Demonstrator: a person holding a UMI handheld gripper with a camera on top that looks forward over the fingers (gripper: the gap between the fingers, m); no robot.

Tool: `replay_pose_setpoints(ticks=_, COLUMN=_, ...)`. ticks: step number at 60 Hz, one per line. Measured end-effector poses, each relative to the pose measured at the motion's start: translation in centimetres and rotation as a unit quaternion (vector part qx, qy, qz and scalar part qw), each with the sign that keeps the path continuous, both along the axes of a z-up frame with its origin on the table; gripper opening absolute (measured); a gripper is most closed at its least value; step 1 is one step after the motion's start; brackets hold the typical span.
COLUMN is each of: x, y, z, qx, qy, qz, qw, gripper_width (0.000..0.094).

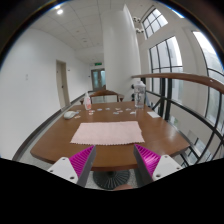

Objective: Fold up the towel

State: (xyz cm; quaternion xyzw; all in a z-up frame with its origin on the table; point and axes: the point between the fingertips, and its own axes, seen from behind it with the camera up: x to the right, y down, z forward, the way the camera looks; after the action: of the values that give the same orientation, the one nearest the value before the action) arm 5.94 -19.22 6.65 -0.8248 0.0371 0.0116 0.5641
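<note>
Bright office space fills the upper half of the frame: white walls, a door at left, tall windows at right, a pale column in the middle. Below it the wooden surface [50,145] spreads across the centre of the picture, and the towel [108,132], pale pink and laid flat, lies in the middle of it, just beyond the tips of your tool [115,157].

Your tool hovers short of the near edge of the towel with its fingers spread and nothing between them; the magenta pads [82,158] sit at the lower centre of the frame, well apart from each other.

The step in hand looks like the approach for the first grasp, and no fold has been made yet as far as you can judge. To do it well, come in low toward one near corner rather than the middle of the hem, so the fingers pinch a single layer. Close fully before lifting, then carry the corner over toward the far edge in an arc, keeping the cloth taut enough that it does not bunch.

As for containers: a few small items [100,100] stand at the far end of the surface, in the upper centre of the frame, too small to tell what they are or what they hold. They are well apart from the towel and should not interfere.
</note>
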Motion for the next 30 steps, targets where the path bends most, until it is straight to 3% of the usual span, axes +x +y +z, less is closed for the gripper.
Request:
replay_pose_setpoints(ticks=13, x=-7.8, y=7.2, z=0.2, qx=-0.023, qy=0.008, qz=0.064, qw=0.998, gripper_width=0.0748)
replay_pose_setpoints(ticks=26, x=-15.8, y=17.3, z=-3.1, qx=-0.083, qy=-0.025, qz=0.092, qw=0.992, gripper_width=0.0705)
replay_pose_setpoints(ticks=30, x=-16.4, y=18.4, z=-4.6, qx=-0.104, qy=-0.032, qz=0.092, qw=0.990, gripper_width=0.0632)
